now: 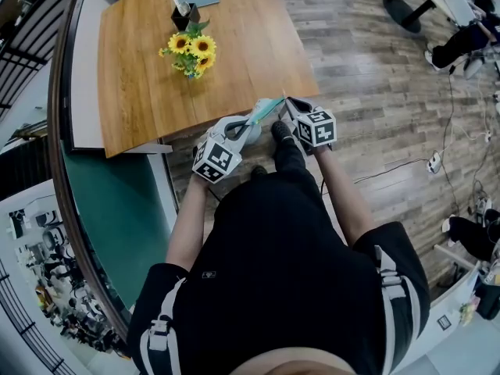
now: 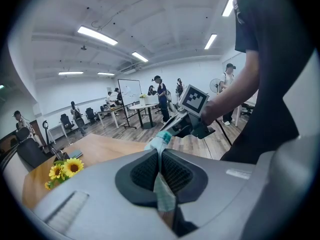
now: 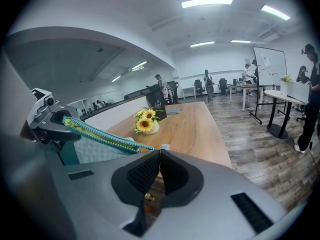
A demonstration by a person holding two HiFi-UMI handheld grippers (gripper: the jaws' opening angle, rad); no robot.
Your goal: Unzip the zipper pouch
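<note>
**A pouch held in mid-air, with two thin grips to lose**

The zipper pouch (image 1: 266, 109) hangs stretched between our two tools, off the tabletop (image 1: 148, 84) and over the wooden floor (image 1: 375, 92); nothing supports it from below. Its teal zipper (image 3: 100, 135) looks closed along the length we can see.

The left hand-held gripper (image 2: 161, 171) is pressed together on a fold of checked fabric at one end. The right hand-held gripper (image 3: 160, 170) is pinched at the other end, where the zipper runs in; we judge it has the pull tab, though the tab is too small to be sure.

- The tab is tiny; a sharp tug could slip it out of the right pads, and the slider would stay put.
- The left grip holds only thin cloth; if that creeps out, the pouch swings or drops to the floor.
- Pulling off the zipper's line, or with the fabric slack, could jam the slider in the cloth.

The sunflowers (image 1: 192, 51) stand well apart, out of harm's way.
</note>
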